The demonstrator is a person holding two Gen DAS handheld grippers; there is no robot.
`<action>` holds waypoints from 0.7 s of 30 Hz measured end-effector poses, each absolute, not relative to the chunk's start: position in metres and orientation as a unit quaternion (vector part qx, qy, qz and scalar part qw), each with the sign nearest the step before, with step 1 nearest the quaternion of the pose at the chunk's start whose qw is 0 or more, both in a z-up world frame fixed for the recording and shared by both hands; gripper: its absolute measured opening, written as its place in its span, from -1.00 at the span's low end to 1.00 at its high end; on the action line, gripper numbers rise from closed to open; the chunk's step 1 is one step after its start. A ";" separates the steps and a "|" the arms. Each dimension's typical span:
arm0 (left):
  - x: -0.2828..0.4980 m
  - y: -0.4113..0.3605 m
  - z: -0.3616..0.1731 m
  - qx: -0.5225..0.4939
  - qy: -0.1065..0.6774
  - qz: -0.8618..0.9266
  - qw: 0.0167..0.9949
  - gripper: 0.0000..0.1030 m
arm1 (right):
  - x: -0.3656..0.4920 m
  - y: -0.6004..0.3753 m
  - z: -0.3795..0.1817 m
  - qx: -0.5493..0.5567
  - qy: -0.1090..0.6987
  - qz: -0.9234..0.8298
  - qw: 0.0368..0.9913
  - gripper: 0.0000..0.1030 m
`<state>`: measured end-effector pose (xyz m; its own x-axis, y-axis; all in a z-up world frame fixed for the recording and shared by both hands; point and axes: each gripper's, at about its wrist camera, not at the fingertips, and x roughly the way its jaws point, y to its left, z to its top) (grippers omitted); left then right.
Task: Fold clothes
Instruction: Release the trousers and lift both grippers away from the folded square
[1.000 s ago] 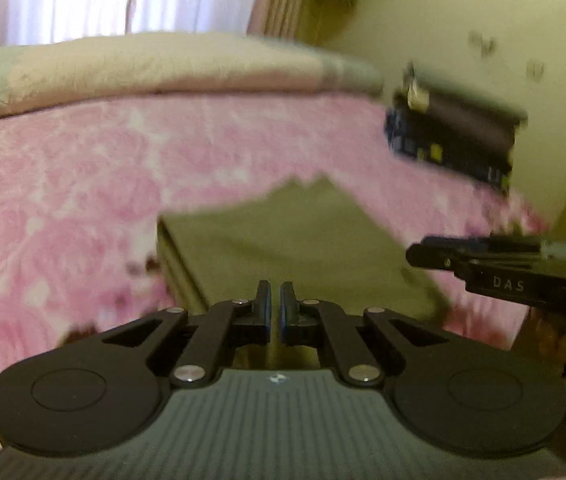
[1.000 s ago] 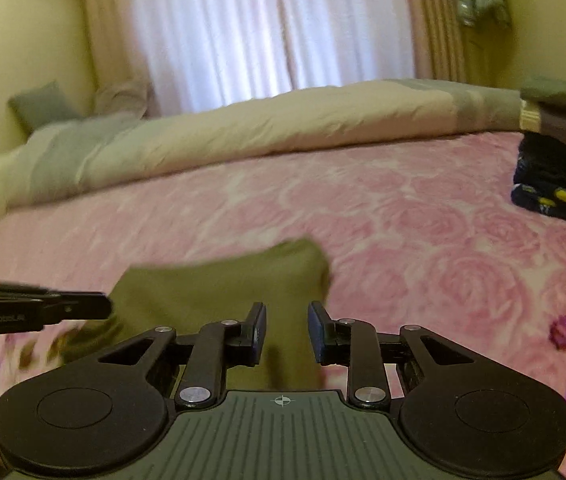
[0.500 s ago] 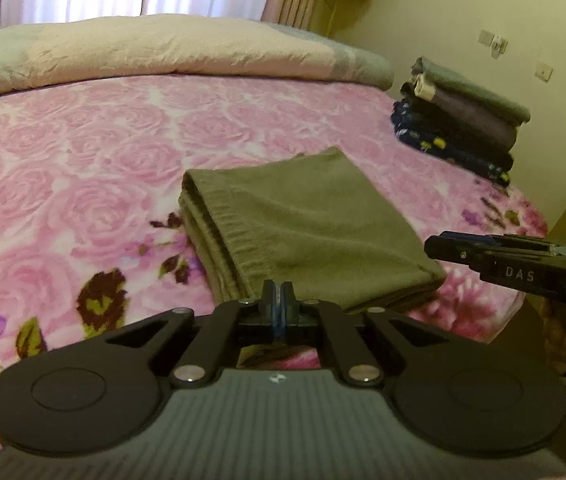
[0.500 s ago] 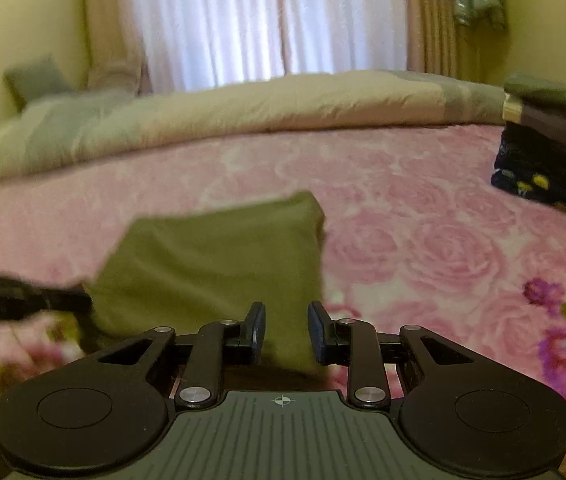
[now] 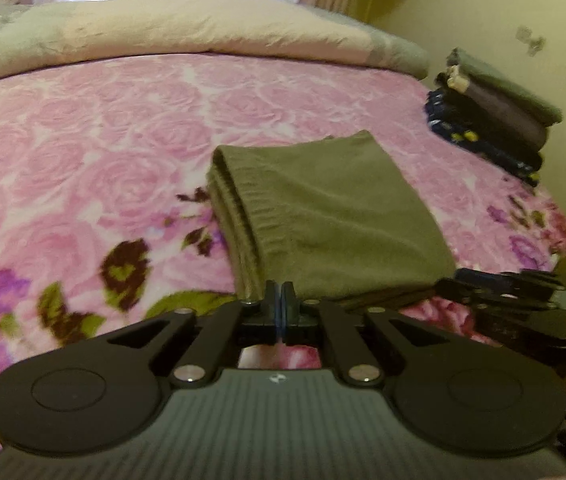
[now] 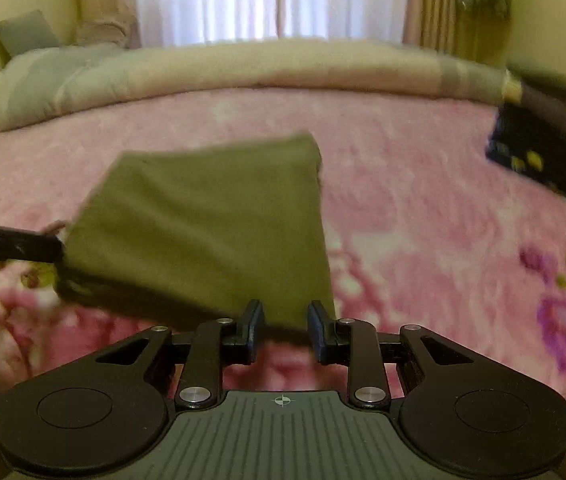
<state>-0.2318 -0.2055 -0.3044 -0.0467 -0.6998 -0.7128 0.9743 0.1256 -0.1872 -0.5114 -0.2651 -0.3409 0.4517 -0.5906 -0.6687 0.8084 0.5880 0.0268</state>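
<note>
A folded olive-green garment point(image 5: 323, 216) lies flat on the pink rose-patterned bedspread point(image 5: 103, 140). My left gripper point(image 5: 279, 300) is shut and empty, at the garment's near edge. The right gripper's body point(image 5: 523, 308) shows at the lower right of the left wrist view. In the right wrist view the same garment point(image 6: 211, 224) lies just ahead of my right gripper point(image 6: 283, 316), which is open and empty at its near edge. The left gripper's tip point(image 6: 11, 244) shows at the garment's left corner.
A stack of folded dark clothes point(image 5: 491, 120) sits at the bed's right edge by the wall; it also shows in the right wrist view point(image 6: 551, 140). A rolled beige and grey duvet point(image 5: 203, 32) lies along the far side. Curtains point(image 6: 267, 0) hang behind.
Both grippers have drawn back slightly toward the near edge of the bed. The garment lies still and folded. The left jaws stay shut, the right jaws stay open.
</note>
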 end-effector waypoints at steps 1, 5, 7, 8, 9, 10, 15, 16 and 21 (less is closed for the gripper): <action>-0.234 -0.203 -0.301 0.204 0.352 -0.621 0.670 -0.93 | -0.514 -0.263 -0.338 0.184 0.312 -0.421 0.832 -0.46; -0.238 -0.191 -0.291 0.220 0.354 -0.595 0.687 -0.79 | -0.522 -0.252 -0.325 0.235 0.305 -0.418 0.823 -0.45; -0.240 -0.183 -0.286 0.222 0.352 -0.588 0.694 -0.62 | -0.525 -0.245 -0.320 0.243 0.300 -0.427 0.818 0.20; -0.242 -0.178 -0.282 0.222 0.349 -0.586 0.697 -0.55 | -0.527 -0.240 -0.317 0.245 0.295 -0.433 0.816 0.45; -0.244 -0.174 -0.279 0.222 0.346 -0.585 0.699 -0.48 | -0.529 -0.235 -0.314 0.244 0.286 -0.436 0.817 0.53; -0.246 -0.169 -0.276 0.224 0.344 -0.583 0.701 -0.45 | -0.530 -0.230 -0.311 0.243 0.282 -0.436 0.819 0.53; -0.254 -0.151 -0.267 0.244 0.338 -0.568 0.710 -0.32 | -0.534 -0.211 -0.294 0.245 0.272 -0.438 0.821 0.53; -0.256 -0.148 -0.265 0.247 0.336 -0.565 0.712 -0.31 | -0.534 -0.208 -0.292 0.249 0.270 -0.438 0.820 0.53; -0.257 -0.130 -0.258 0.245 0.336 -0.561 0.716 -0.25 | -0.536 -0.191 -0.279 0.252 0.263 -0.441 0.820 0.53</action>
